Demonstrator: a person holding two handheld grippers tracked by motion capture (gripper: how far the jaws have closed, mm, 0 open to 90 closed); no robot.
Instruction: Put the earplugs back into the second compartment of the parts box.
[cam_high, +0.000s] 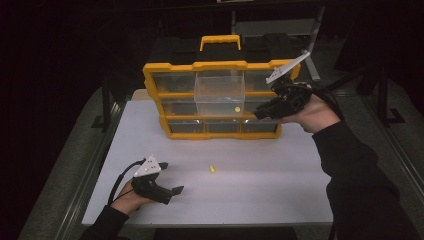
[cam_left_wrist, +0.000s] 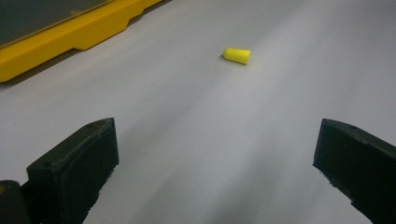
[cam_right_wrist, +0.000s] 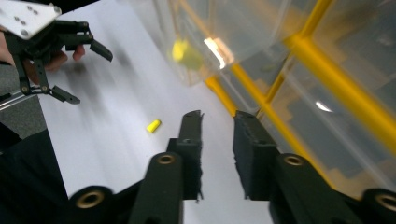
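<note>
A yellow earplug (cam_high: 212, 169) (cam_left_wrist: 237, 55) (cam_right_wrist: 153, 125) lies loose on the white table (cam_high: 260, 185). My left gripper (cam_high: 173, 177) (cam_left_wrist: 217, 140) (cam_right_wrist: 93, 78) rests low at the front left, wide open and pointed at the earplug a short way off. A yellow organiser (cam_high: 220, 65) (cam_left_wrist: 60, 35) (cam_right_wrist: 336, 93) stands upright at the back. One clear drawer (cam_high: 220, 87) (cam_right_wrist: 243, 28) is pulled out of it, holding a second earplug (cam_high: 237, 109) (cam_right_wrist: 184, 51). My right gripper (cam_high: 257, 114) (cam_right_wrist: 218, 116) hovers by the organiser's lower right front, jaws a narrow gap apart with nothing between them.
The organiser has a yellow carry handle (cam_high: 220, 41) on top and several other clear drawers pushed in. A metal rail (cam_high: 95, 165) runs along the table's left edge. Dark surroundings lie beyond the table.
</note>
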